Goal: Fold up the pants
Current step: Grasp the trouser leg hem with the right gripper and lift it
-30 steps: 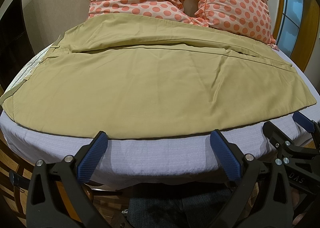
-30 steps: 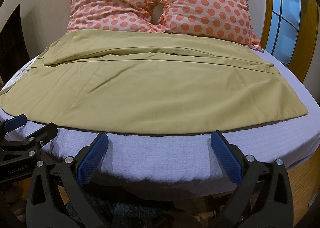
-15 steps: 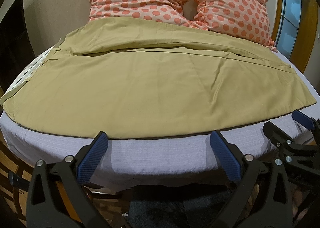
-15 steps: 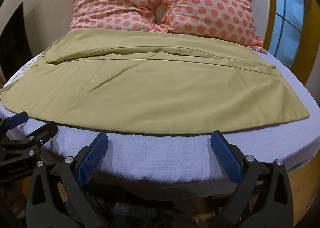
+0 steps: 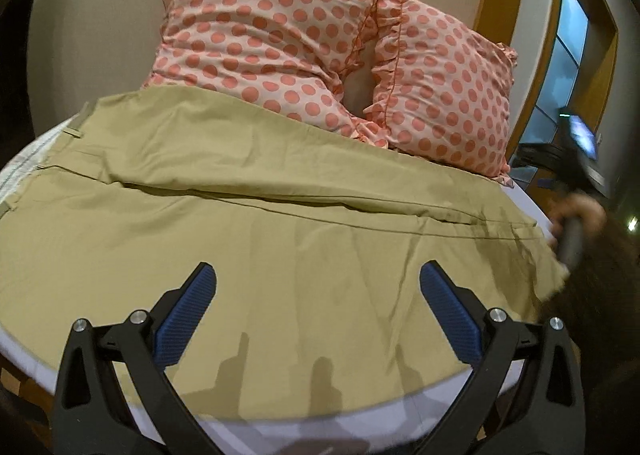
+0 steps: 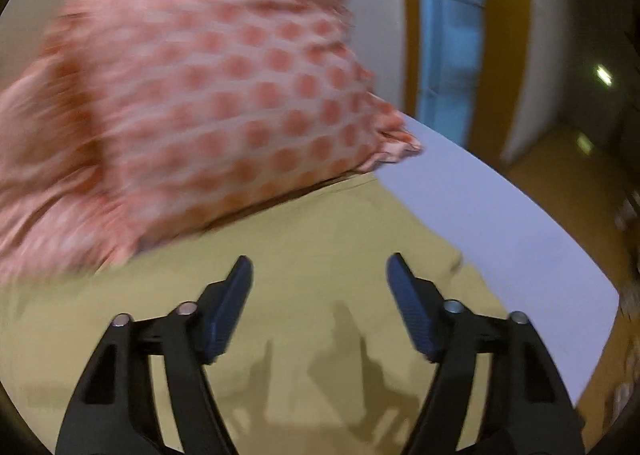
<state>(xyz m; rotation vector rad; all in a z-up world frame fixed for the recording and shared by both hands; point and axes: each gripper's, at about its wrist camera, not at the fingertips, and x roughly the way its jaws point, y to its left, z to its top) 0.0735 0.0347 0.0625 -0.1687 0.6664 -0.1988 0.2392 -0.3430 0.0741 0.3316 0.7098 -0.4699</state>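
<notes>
Bedsheet point(image 5: 536, 211) carried the khaki pants point(image 5: 280, 255), spread flat against the polka-dot pillows point(image 5: 260, 39); I held left gripper point(image 5: 316, 295) and right gripper point(image 6: 320, 283) released above them, folding apparently not yet begun.

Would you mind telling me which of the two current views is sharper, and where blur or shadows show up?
Left wrist view: mostly sharp; the pants carry shadows of the left hand-held gripper; only the far right edge smears. Right wrist view: motion-blurred, the pillow worst; the right hand-held gripper stays crisp above its shadows.
</notes>
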